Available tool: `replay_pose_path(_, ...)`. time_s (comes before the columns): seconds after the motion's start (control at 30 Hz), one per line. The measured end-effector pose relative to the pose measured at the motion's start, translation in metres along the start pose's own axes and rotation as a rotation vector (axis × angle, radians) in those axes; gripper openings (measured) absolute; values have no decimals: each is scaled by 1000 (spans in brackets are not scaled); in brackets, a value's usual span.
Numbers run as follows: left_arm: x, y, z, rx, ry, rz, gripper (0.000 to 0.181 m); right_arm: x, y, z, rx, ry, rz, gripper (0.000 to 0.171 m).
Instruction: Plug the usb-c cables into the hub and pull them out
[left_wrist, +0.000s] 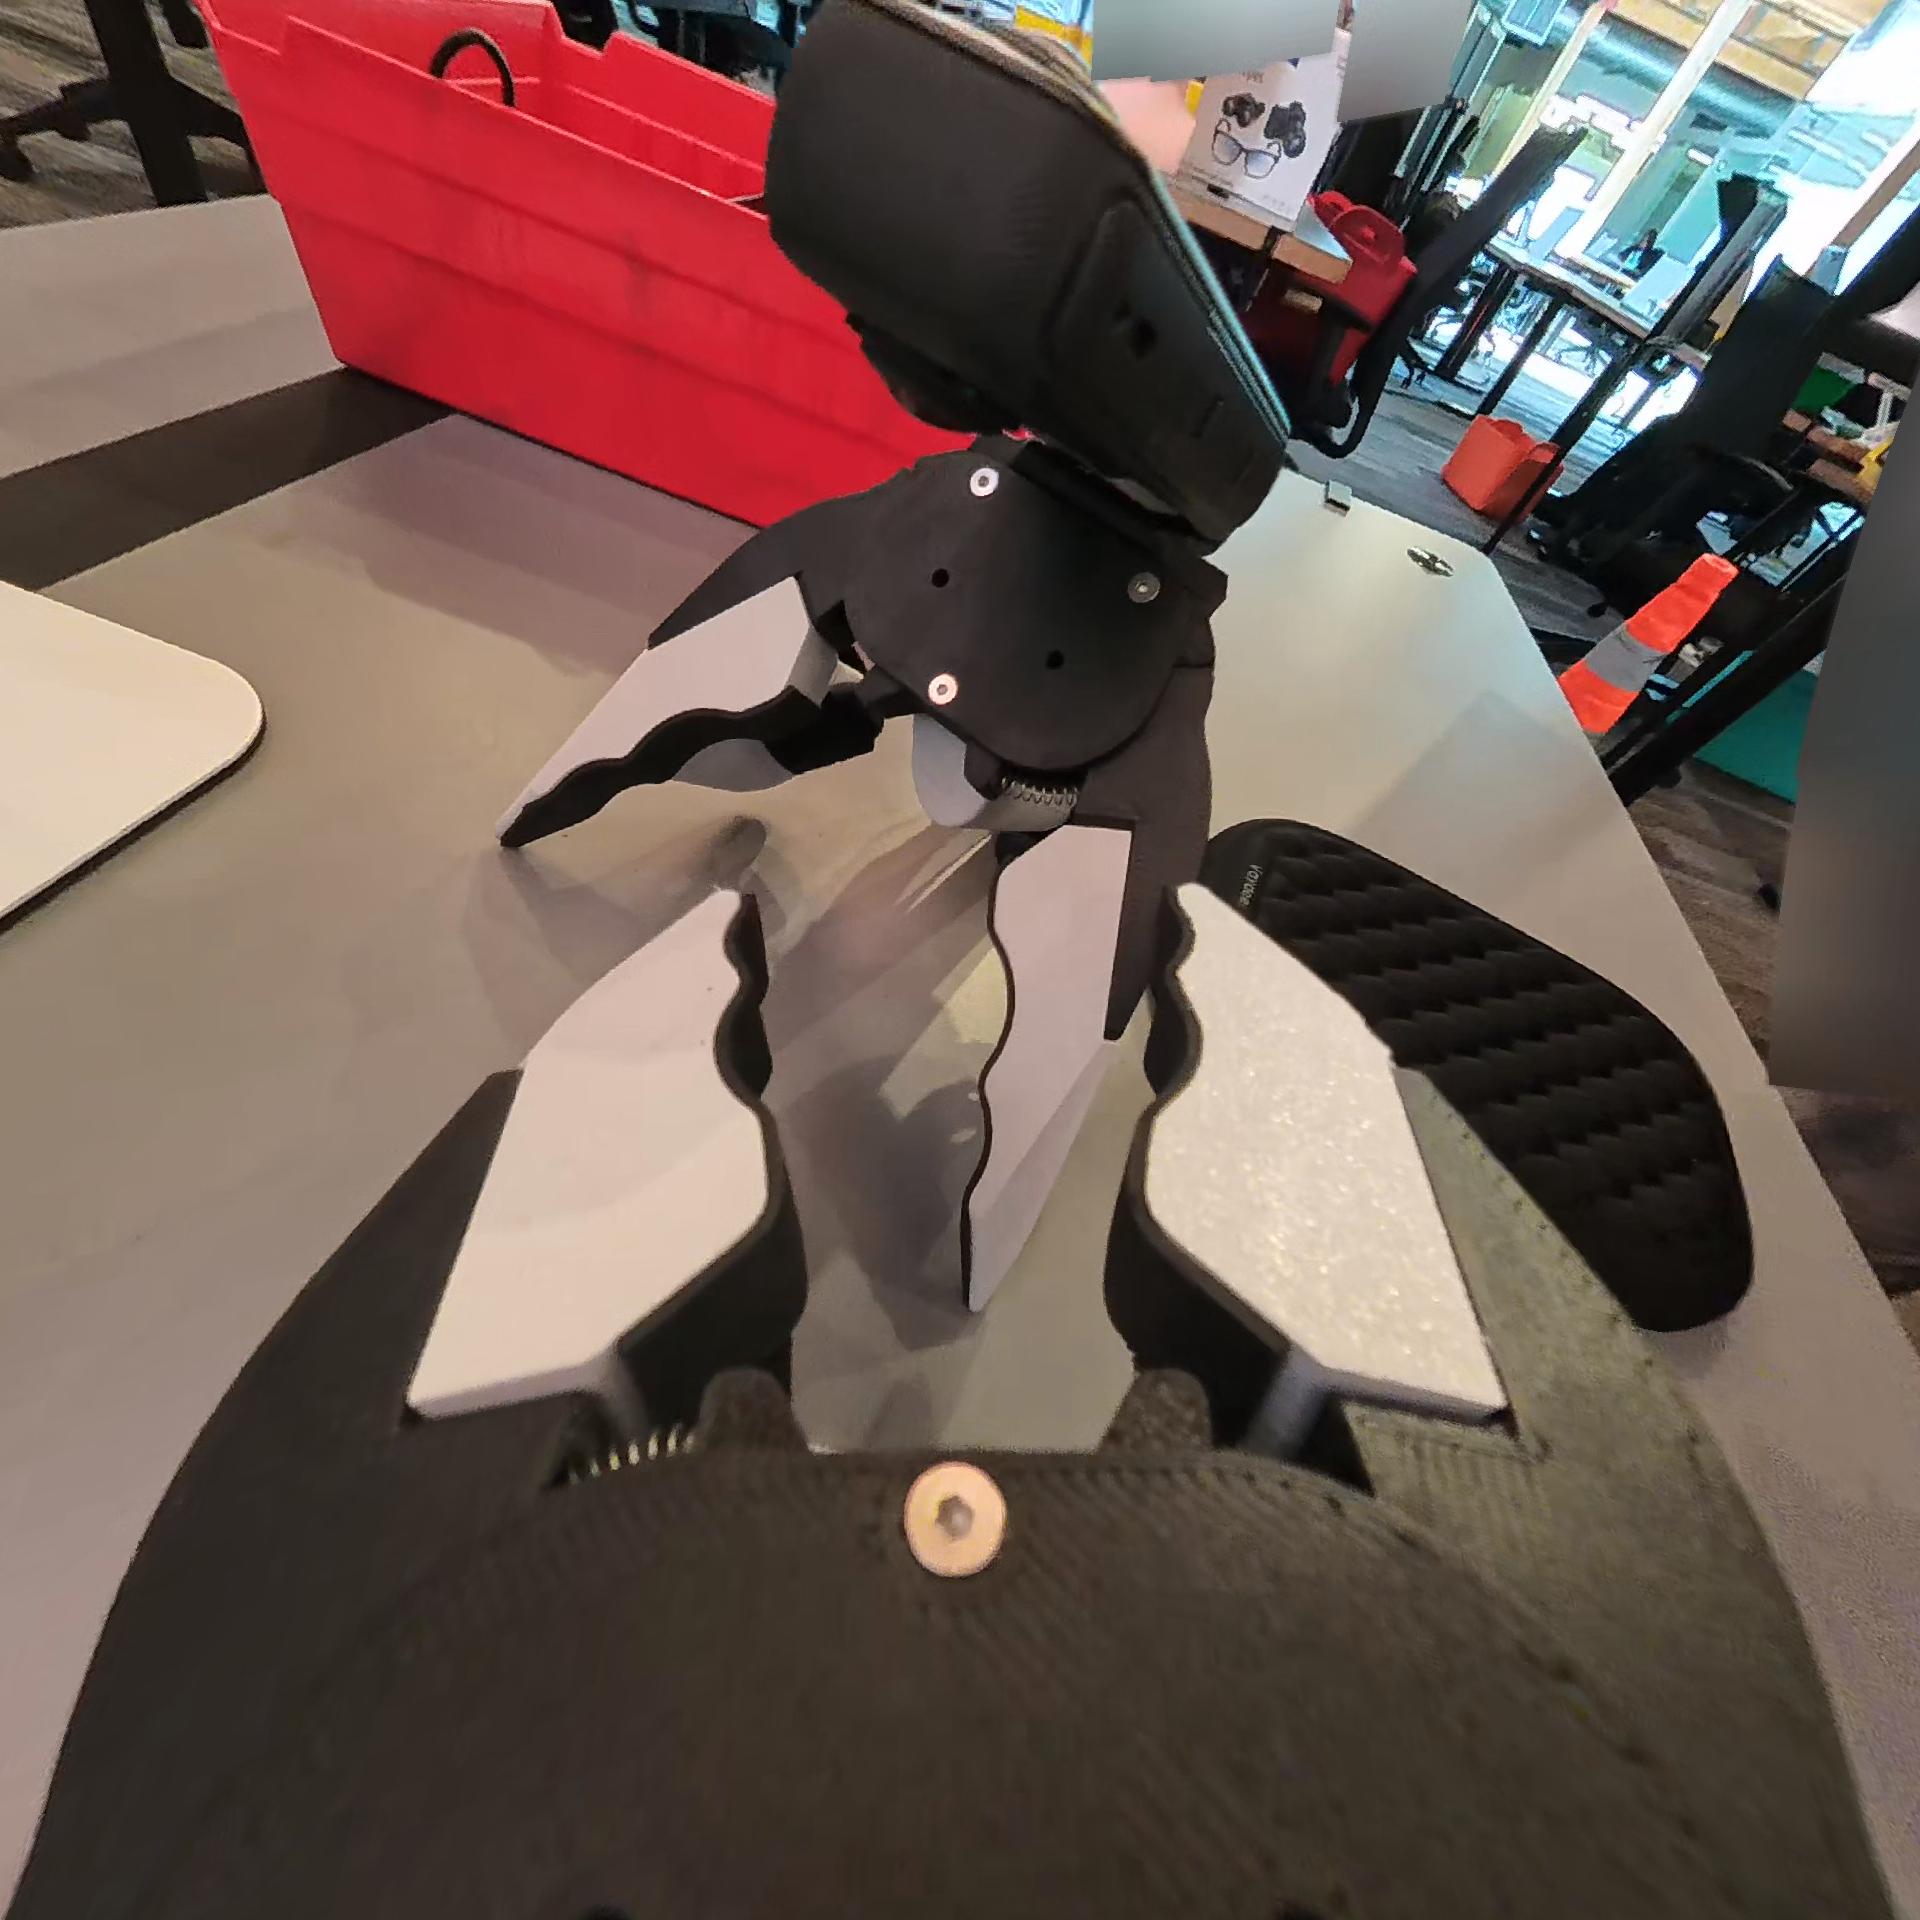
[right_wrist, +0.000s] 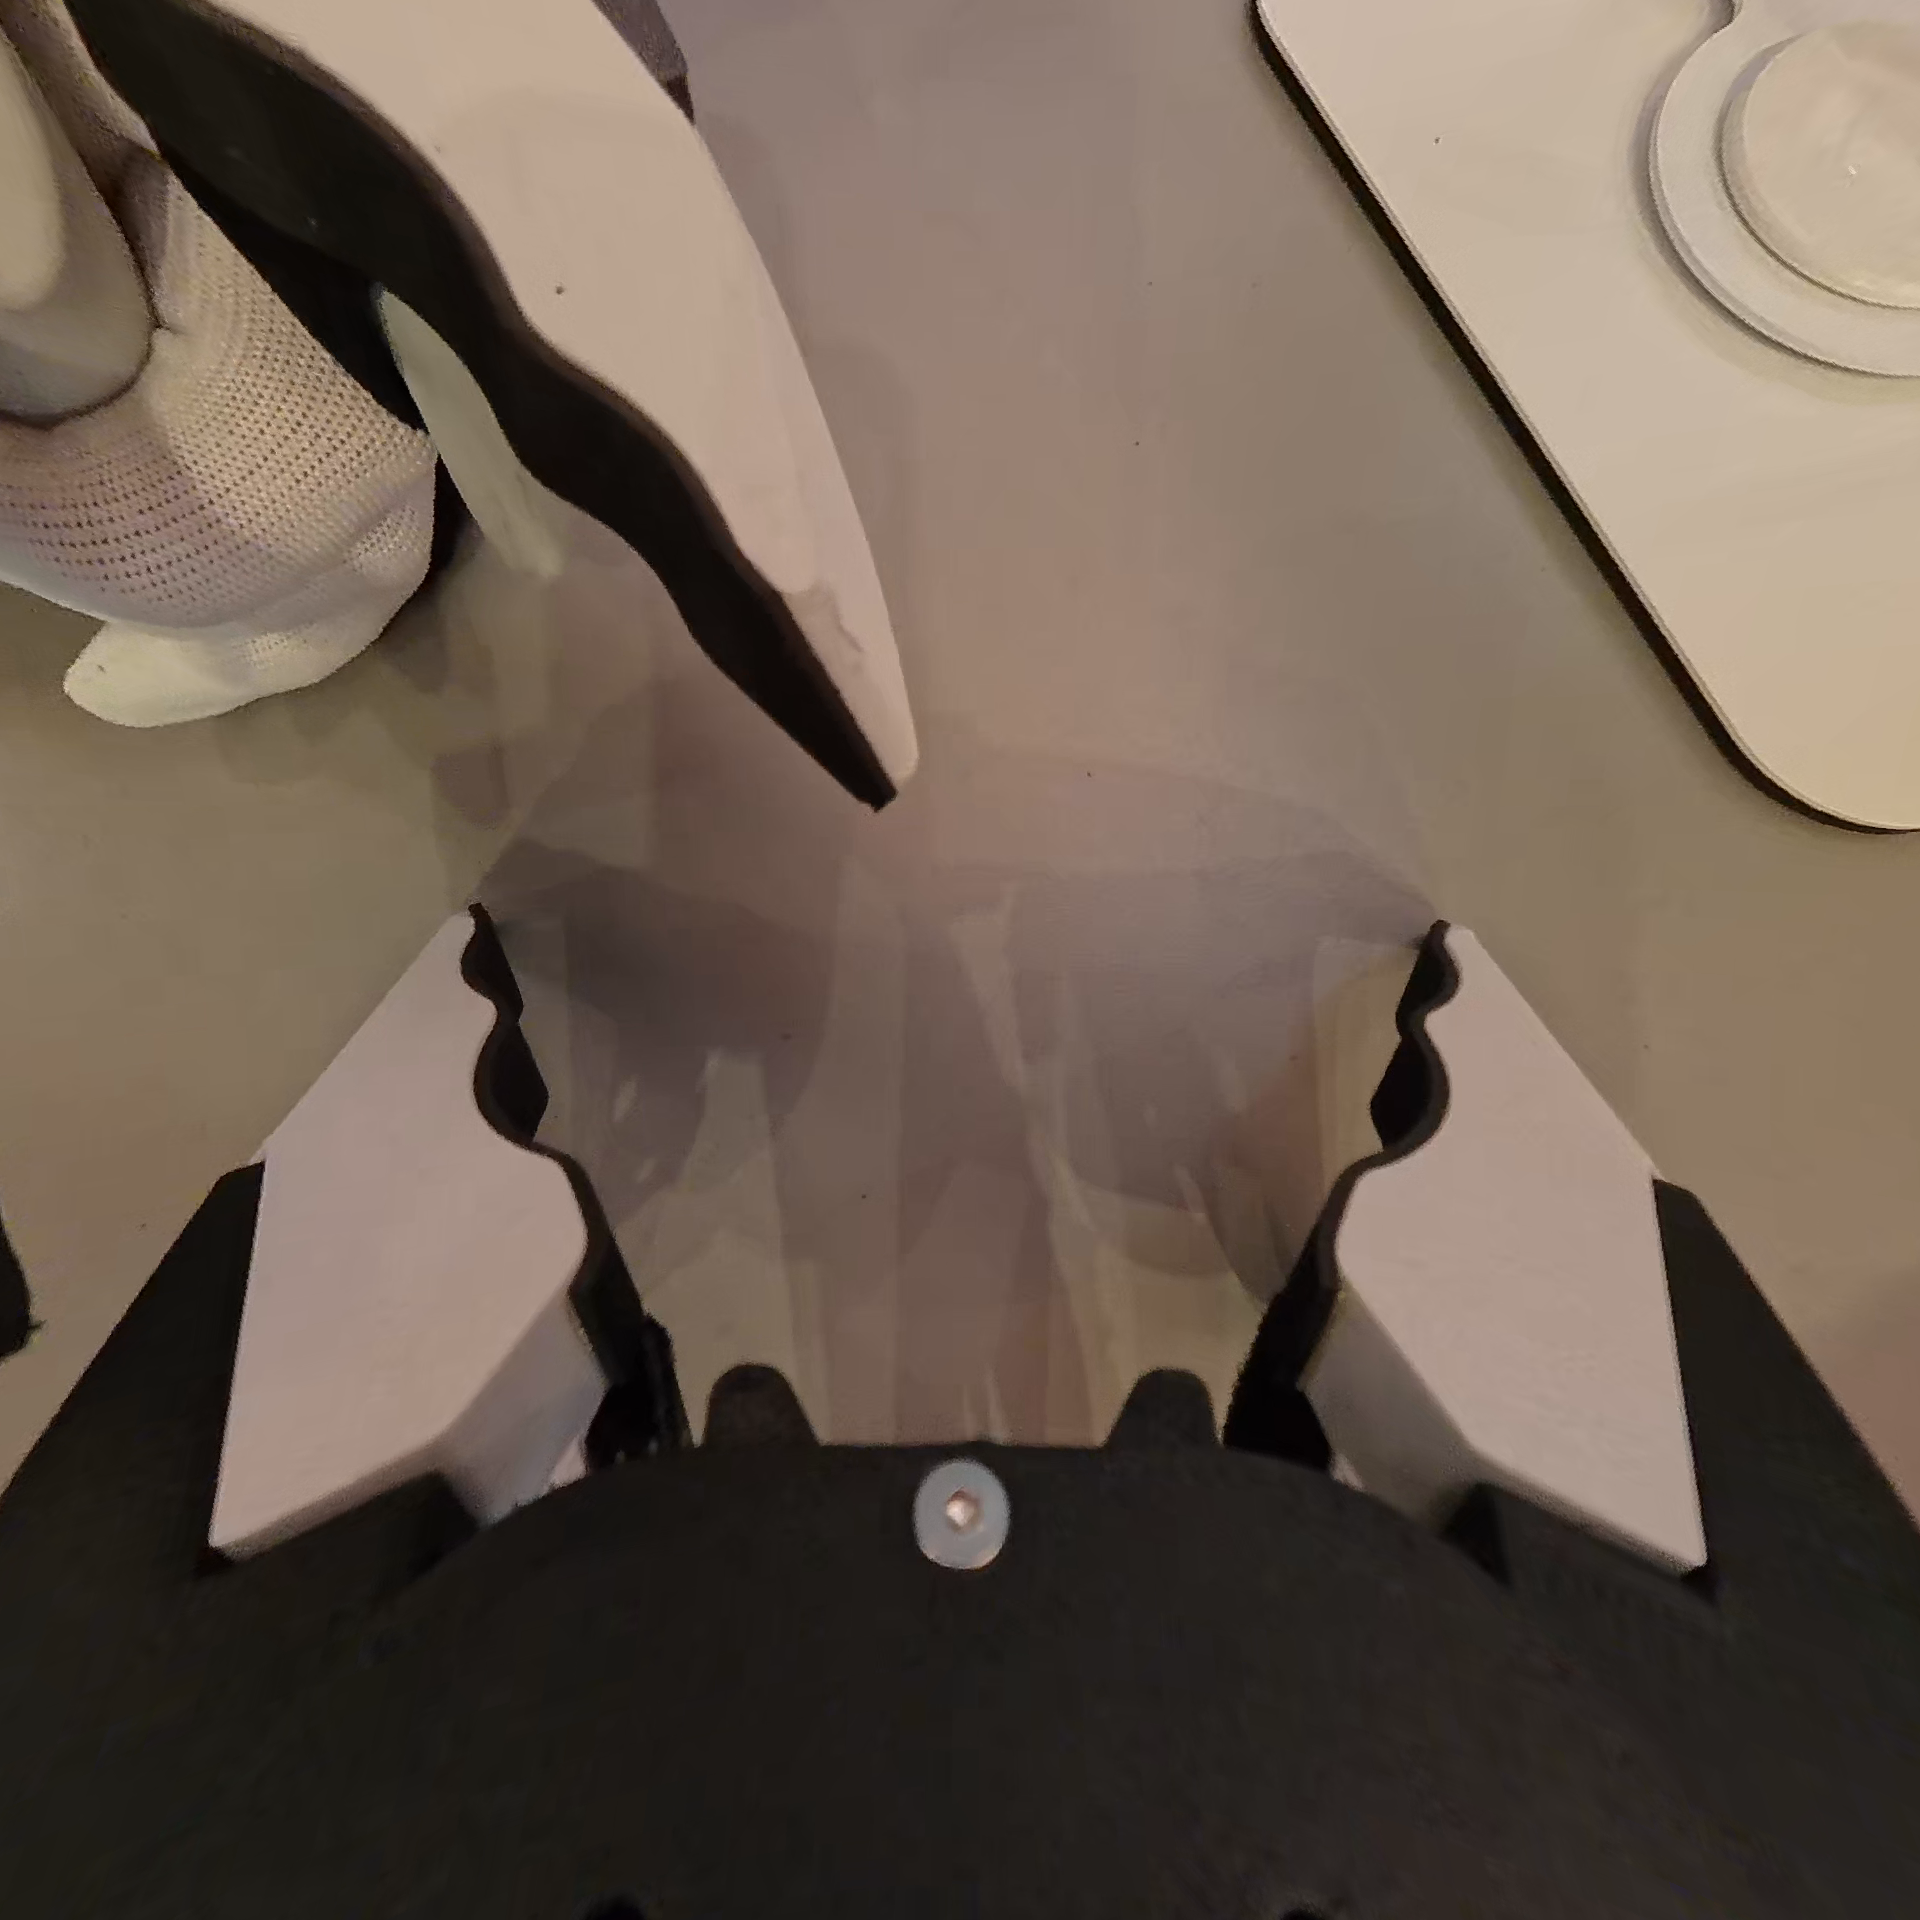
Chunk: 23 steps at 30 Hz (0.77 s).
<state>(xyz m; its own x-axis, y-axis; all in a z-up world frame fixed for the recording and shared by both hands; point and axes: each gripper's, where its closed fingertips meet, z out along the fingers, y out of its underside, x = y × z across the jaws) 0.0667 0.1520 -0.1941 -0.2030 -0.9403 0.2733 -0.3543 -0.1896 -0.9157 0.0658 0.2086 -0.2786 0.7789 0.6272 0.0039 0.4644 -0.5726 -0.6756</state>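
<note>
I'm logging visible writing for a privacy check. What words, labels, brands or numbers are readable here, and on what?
Black textured pad: one small raised word near its upper end, which I won't quote.
White box in the background: printing beside pictures of glasses, too small to read.
Right wrist view: no writing.

Right gripper (left_wrist: 743, 1070) blocking fwd; bare table (left_wrist: 312, 935) left.

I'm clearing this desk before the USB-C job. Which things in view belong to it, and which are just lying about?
For the job: left tool, open, empty; right tool, open, empty; white-gloved hand. No cable or hub shows in either view.

Lying about: red bin; black textured wrist rest; white flat plate with a round disc; orange cone.
</note>
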Motion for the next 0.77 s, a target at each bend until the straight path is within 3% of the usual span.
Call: replay_pose_path(0.77,-9,0,0,3,-40,-49,63,0,0,0,0,0,0,159)
